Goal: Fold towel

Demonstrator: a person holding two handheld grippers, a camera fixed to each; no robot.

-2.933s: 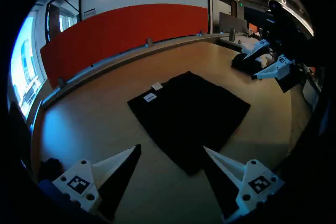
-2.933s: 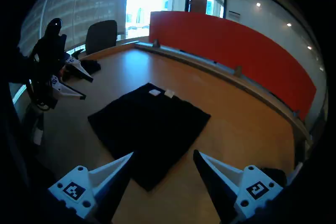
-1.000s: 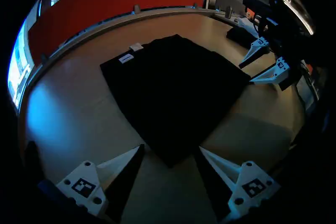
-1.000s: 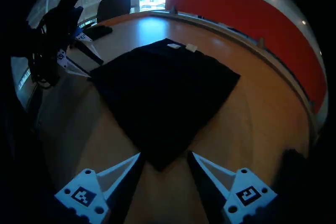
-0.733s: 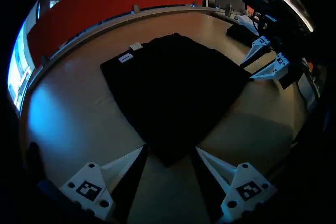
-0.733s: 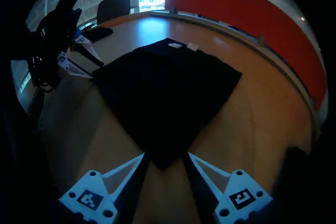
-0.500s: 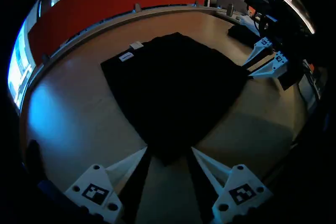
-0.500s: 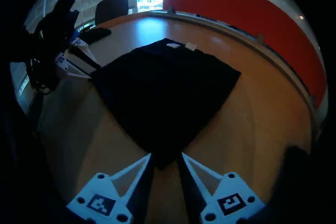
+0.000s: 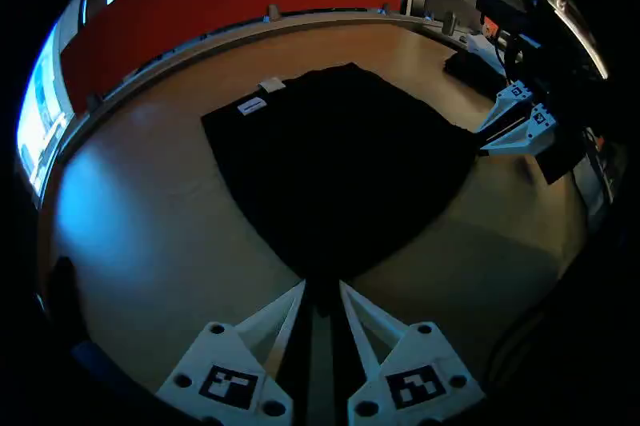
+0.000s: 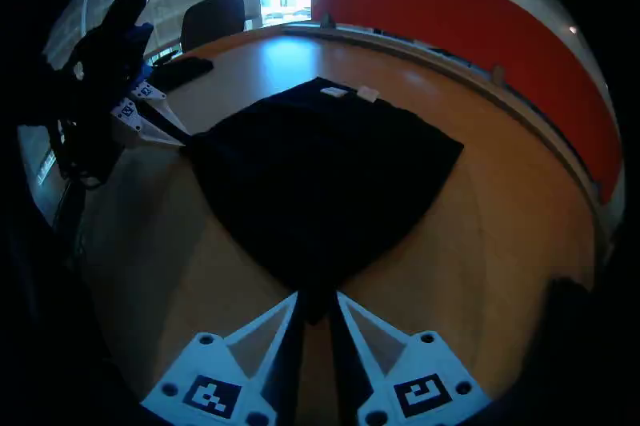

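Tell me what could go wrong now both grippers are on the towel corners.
The left gripper and right gripper pinch only the tips of the towel corners, so either may slip out when lifted. The rest lies flat on the table, so a low pull might drag it instead of folding it.

left gripper (image 9: pixel 322 295): pinched on towel (image 9: pixel 344 154) corner | right gripper (image 10: pixel 317 303): pinched on towel corner

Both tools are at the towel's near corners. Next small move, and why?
Probably lift both corners slightly together. The left tool and right tool each look closed on a corner of the flat black cloth towel, which lies on the wooden table with its white tags at the far edge.
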